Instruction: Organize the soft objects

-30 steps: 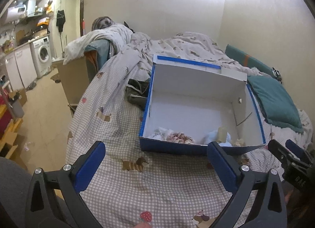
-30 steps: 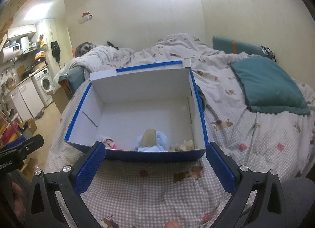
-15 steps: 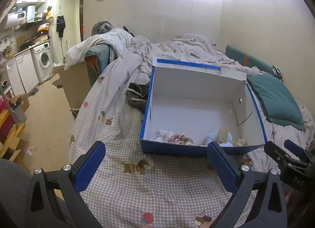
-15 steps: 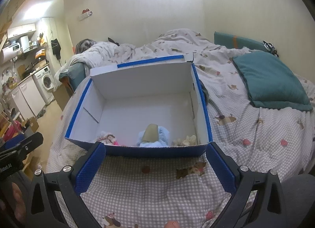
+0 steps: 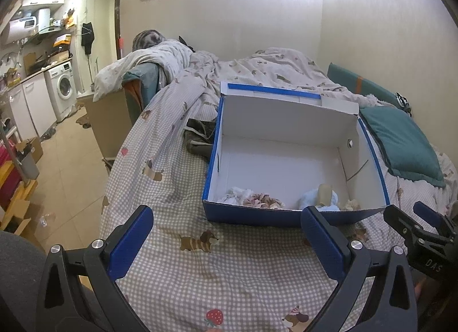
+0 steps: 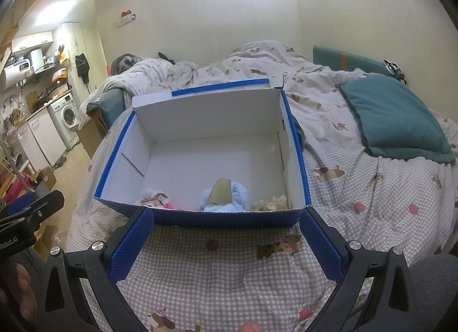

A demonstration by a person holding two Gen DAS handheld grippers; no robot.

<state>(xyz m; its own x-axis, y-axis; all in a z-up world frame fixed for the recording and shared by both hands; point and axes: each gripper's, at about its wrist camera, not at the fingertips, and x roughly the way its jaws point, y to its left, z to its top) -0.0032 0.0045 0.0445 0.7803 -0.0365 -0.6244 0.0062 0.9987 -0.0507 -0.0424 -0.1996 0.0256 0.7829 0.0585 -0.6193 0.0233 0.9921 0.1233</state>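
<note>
A blue cardboard box with a white inside stands open on the checked bedspread; it also shows in the right wrist view. Along its near wall lie a white cloth, a pink scrunchie, a light blue fluffy item with a tan piece and a cream scrunchie. My left gripper is open and empty, short of the box. My right gripper is open and empty, just before the box's near wall.
A teal pillow lies right of the box. Dark clothing lies at the box's far left side. A rumpled duvet covers the far bed. The bed edge drops to the floor on the left, with a washing machine beyond.
Both grippers have drawn back slightly from the box and stayed open. The things in the box have not moved.
</note>
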